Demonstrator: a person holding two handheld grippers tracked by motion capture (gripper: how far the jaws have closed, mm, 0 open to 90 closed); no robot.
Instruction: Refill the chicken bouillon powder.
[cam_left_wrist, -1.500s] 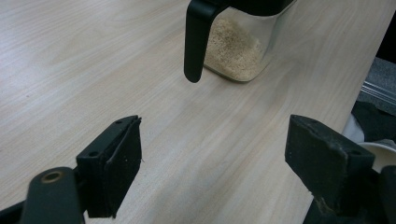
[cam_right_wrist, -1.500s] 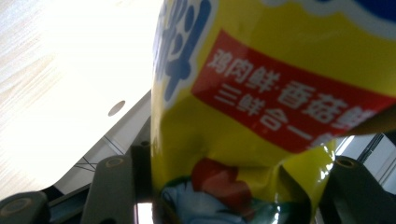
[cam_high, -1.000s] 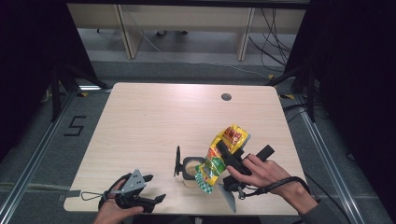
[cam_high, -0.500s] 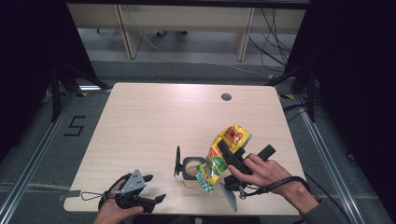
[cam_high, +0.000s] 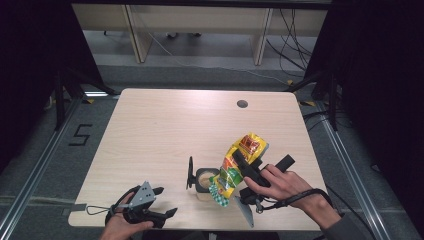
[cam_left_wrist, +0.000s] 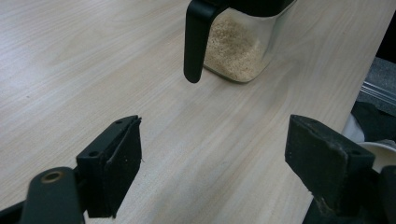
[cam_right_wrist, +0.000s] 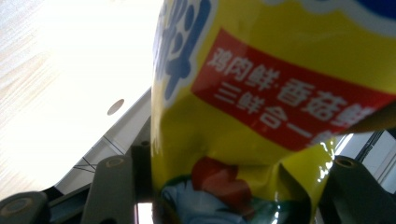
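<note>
Bag (cam_high: 239, 167) of yellow seasoning is tilting mouth-down over an open jar (cam_high: 205, 181) near the front edge of the desk (cam_high: 165, 125). The right gripper (cam_high: 248, 172) is pinching the bag across its middle, its fingers (cam_right_wrist: 114, 186) pressing in on either side of the crumpled foil. The bag's long axis is running from upper right down to lower left, with its lower end hanging just above the jar's right rim; whether that end is touching the rim is hard to tell from above. The jar is holding pale granules, and its black lid is standing open on its left side. The left gripper (cam_high: 165, 214) is resting at the front left of the desk, fingers (cam_left_wrist: 116, 158) spread and holding nothing, pointing at the jar a short way ahead.
</note>
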